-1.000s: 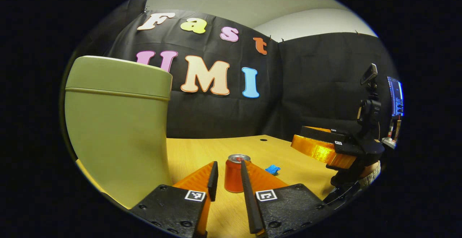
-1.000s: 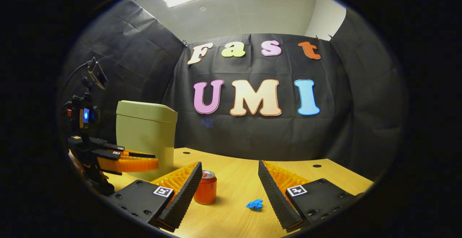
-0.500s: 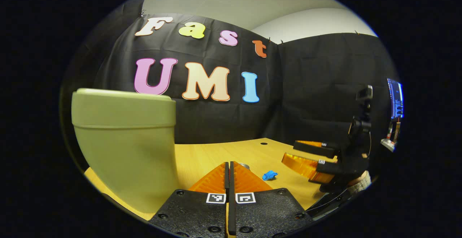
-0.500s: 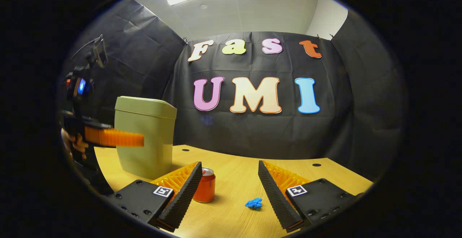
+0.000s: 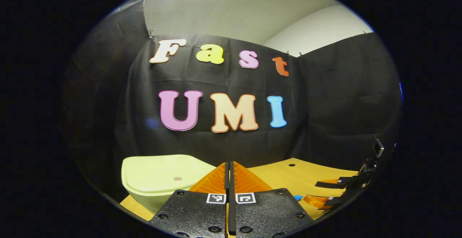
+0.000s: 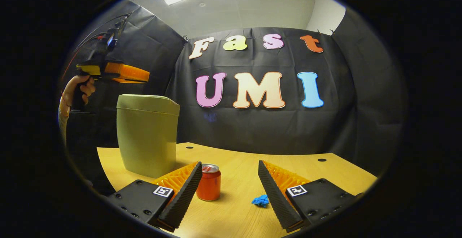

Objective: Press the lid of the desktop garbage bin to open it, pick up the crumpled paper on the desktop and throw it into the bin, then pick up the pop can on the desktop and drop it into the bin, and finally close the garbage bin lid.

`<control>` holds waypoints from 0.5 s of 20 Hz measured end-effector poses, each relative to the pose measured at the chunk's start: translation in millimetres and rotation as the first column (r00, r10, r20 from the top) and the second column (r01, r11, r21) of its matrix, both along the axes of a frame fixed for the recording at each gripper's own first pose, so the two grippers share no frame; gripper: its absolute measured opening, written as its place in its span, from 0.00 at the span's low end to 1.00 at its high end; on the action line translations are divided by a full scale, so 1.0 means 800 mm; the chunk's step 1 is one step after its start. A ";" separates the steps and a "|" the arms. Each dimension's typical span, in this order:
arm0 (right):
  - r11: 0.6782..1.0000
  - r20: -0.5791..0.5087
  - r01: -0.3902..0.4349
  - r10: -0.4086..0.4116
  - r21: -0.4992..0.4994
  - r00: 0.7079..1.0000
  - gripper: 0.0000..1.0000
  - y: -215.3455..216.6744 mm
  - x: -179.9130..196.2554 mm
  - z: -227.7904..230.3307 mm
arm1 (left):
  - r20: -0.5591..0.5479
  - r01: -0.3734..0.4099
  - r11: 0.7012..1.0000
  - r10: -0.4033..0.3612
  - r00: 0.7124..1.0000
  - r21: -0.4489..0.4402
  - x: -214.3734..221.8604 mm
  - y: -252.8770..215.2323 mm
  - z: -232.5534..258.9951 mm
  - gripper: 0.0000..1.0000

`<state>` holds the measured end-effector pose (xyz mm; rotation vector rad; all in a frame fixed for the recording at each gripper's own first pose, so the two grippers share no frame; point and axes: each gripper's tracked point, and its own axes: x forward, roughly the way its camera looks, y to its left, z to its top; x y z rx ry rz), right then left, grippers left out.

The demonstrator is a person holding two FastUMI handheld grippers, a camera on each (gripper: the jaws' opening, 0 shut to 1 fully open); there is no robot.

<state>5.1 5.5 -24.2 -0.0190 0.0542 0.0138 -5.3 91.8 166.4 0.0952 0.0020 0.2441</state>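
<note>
The pale green bin point(image 6: 148, 137) stands at the back left of the wooden table with its lid point(image 5: 169, 174) down. My left gripper point(image 5: 229, 165) is shut and empty, held above and just in front of the lid; in the right gripper view it point(image 6: 139, 74) hovers over the bin in a person's hand point(image 6: 80, 86). A red pop can point(image 6: 208, 182) stands upright ahead of my right gripper point(image 6: 228, 169), which is open with nothing between its fingers. The crumpled blue paper point(image 6: 260, 200) lies near the right finger. The right gripper point(image 5: 335, 191) also shows low at the right of the left gripper view.
The wooden table point(image 6: 234, 216) has small round holes near its far edge point(image 6: 321, 160). Black cloth walls close the booth behind and at both sides. A sliver of the blue paper point(image 5: 297, 197) peeks past my left gripper's body.
My left gripper closed from around the can, then rose from table height to above the bin lid. The right gripper stayed open and nearly still.
</note>
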 end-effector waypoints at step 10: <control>1.000 0.024 0.029 -0.029 0.003 0.999 0.98 -0.021 -0.005 0.012 | -0.123 -0.112 0.993 0.106 0.987 -0.041 -0.009 0.065 -0.043 0.00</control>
